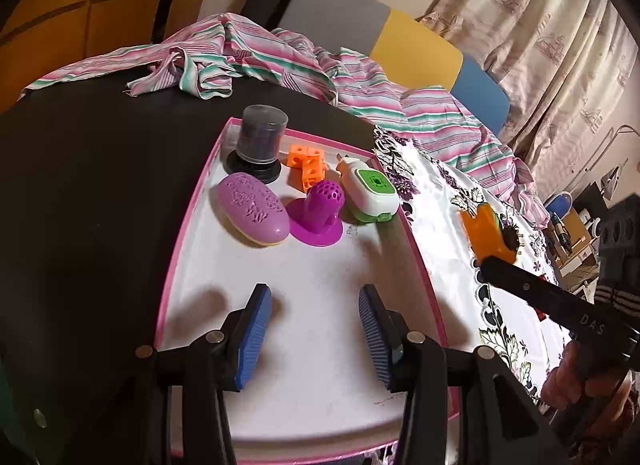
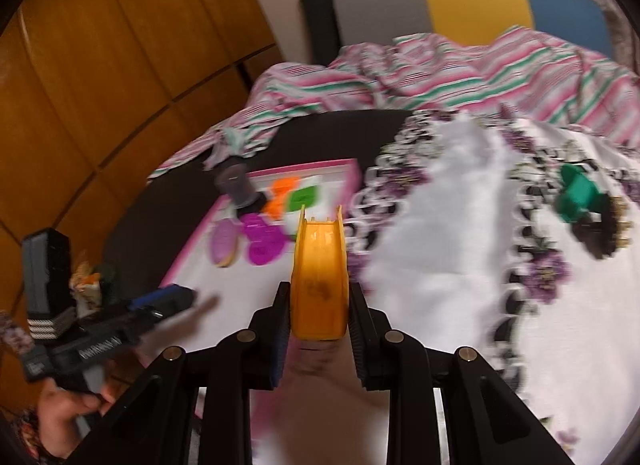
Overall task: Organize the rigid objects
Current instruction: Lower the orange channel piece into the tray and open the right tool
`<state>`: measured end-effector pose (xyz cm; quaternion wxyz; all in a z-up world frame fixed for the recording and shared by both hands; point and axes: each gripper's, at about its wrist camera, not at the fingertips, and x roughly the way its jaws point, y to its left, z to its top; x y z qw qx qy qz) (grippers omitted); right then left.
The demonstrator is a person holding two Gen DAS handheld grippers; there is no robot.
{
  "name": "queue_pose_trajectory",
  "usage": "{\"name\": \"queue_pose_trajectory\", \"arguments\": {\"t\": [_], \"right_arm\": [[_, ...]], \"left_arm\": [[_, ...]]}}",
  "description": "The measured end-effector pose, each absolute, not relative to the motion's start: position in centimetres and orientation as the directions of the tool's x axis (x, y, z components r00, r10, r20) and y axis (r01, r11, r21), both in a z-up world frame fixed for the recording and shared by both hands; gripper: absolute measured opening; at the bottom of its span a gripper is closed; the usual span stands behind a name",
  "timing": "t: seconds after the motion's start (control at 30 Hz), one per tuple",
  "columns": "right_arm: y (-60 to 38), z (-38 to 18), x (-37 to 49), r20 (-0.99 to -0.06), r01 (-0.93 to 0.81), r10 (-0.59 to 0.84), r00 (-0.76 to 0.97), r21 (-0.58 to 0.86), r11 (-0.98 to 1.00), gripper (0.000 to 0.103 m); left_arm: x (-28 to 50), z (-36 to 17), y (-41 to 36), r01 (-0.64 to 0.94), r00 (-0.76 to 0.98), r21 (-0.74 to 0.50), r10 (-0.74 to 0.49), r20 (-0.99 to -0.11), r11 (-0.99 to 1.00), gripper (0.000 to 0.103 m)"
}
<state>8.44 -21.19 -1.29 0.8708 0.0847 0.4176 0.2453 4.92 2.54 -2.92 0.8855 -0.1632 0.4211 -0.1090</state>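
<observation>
Five items already sat at the far end of the pink-rimmed tray: a dark jar, orange cubes, a lilac oval case, a magenta perforated holder and a green-and-white gadget. The right hand-held gripper was clenched on an orange plastic piece, carried above the floral cloth just beside the tray. The left hand-held gripper hung released and empty over the tray's bare near end. The risk I judged likeliest: the orange piece clipping the tray rim or knocking the crowded items on release. A green object remained on the cloth. Only "DAS" was legible, on the right tool's arm.
</observation>
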Motion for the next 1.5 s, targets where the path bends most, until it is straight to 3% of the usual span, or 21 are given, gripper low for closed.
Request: {"name": "queue_pose_trajectory", "arguments": {"t": [0.43, 0.73, 1.17, 1.5], "right_arm": [[-14.2, -3.6, 10.2, -0.759, -0.332, 0.491, 0.429, 0.373, 0.867, 0.027], [-13.3, -4.4, 11.6, -0.808, -0.235, 0.364, 0.463, 0.284, 0.929, 0.028], [-15.3, -2.3, 9.7, -0.762, -0.211, 0.331, 0.557, 0.255, 0.944, 0.041], [-16.9, -1.5, 8.7, -0.747, -0.186, 0.344, 0.569, 0.291, 0.938, 0.043]], "left_arm": [[3.7, -2.9, 4.2, 0.029, 0.631, -0.38, -0.311, -0.711, 0.925, 0.046], [3.2, -2.9, 4.9, 0.014, 0.636, -0.409, -0.324, -0.701, 0.912, 0.046], [3.0, -3.1, 4.3, 0.026, 0.63, -0.428, -0.347, -0.694, 0.903, 0.046], [2.6, -2.7, 3.1, 0.056, 0.629, -0.427, -0.364, -0.687, 0.902, 0.046]]}}
